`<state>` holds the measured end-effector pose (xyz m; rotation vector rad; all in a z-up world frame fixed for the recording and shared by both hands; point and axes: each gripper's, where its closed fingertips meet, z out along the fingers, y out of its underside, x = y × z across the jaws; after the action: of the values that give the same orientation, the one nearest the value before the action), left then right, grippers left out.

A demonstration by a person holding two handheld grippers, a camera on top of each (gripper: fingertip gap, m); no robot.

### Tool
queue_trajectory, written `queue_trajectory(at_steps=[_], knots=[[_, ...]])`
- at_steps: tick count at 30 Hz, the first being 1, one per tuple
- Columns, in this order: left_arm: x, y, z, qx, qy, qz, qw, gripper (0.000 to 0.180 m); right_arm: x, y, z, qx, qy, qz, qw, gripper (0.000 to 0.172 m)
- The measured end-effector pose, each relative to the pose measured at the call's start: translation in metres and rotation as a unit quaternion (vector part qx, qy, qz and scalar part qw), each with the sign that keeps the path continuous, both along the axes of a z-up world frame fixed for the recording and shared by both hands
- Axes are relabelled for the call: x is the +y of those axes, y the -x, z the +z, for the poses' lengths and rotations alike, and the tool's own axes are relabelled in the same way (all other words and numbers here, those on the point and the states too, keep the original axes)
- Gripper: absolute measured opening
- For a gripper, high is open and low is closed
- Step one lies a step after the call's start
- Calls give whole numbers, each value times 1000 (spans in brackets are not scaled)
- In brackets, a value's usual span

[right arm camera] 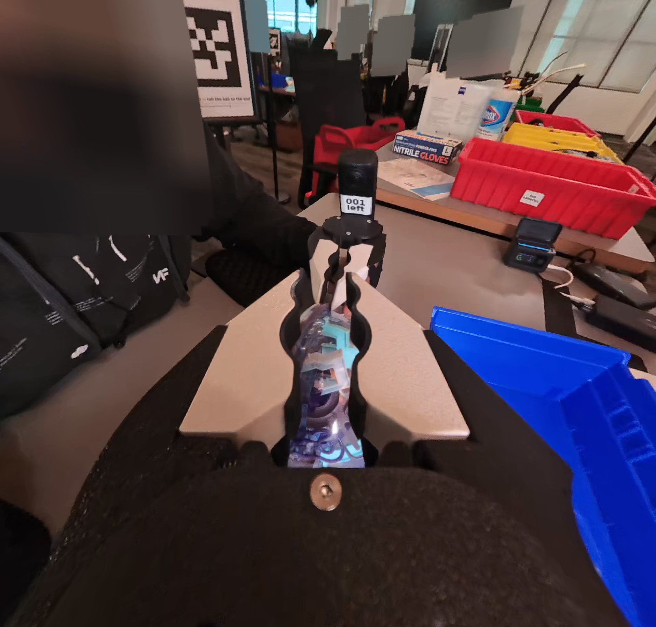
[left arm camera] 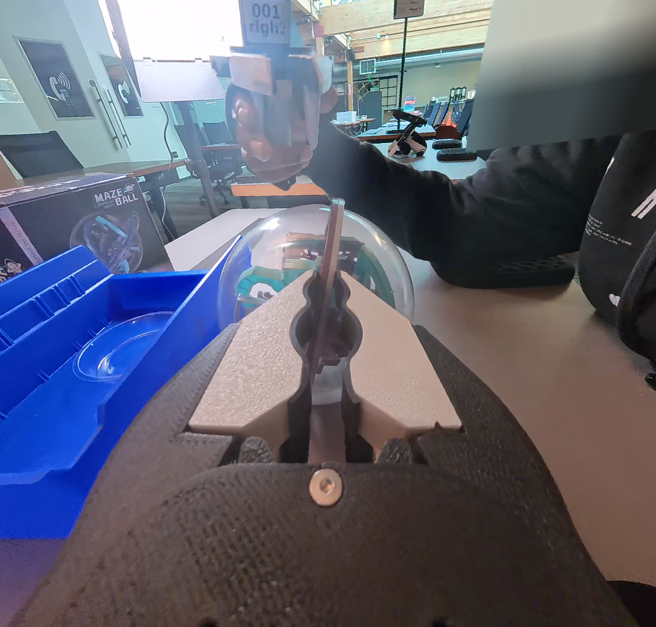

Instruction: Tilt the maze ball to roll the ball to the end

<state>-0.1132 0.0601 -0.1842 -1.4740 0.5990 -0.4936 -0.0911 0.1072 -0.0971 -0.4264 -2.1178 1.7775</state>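
Nearest the camera, the left tongs [left arm camera: 326, 283] are nearly closed, their beige fingers [left arm camera: 269, 344] pinching the thin rim that runs round the maze ball [left arm camera: 269, 251]. This is a clear sphere with teal and brown tracks inside. It sits just above the pale worktop [left arm camera: 514, 344], beside a blue bin [left arm camera: 106, 344], with its printed box [left arm camera: 71, 216] behind.

From the opposite side, the right tongs [right arm camera: 324, 287] stand a little wider. The sphere fills the gap between their fingers [right arm camera: 390, 344], but whether the pads press on it cannot be told. A person's hand [left arm camera: 273, 131] holds that tool from above.

The small ball inside the maze cannot be picked out, so how far along the route it is stays unknown.

Judging from this, the tilting is under way. To do it well, both tools should turn together about the sphere's centre, slowly and in small amounts, so the ball creeps along its track rather than jumping off. A firm pinch on the rim should prevent slipping.
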Motion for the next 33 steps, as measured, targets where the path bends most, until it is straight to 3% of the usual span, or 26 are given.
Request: queue_trajectory(at_steps=[5, 11, 18, 25, 31, 33], knots=[[-2, -2, -1, 2, 0, 0, 1000, 7, 11, 7, -29, -38, 20, -57, 997, 24], [-3, -4, -2, 3, 1, 2, 1000, 7, 12, 6, -29, -32, 24, -109, 993, 25], [-2, 2, -2, 0, 0, 14, 1000, 7, -3, -4, -44, -41, -46, -169, 984, 26], [0, 2, -4, 3, 0, 14, 1000, 7, 20, -27, -71, -23, -132, -287, 949, 34], [3, 2, -3, 1, 1, 17, 1000, 7, 21, -38, -87, -33, -159, -287, 944, 25], [2, 3, -5, 0, 3, 17, 1000, 7, 21, -39, -88, -35, -171, -285, 943, 7]])
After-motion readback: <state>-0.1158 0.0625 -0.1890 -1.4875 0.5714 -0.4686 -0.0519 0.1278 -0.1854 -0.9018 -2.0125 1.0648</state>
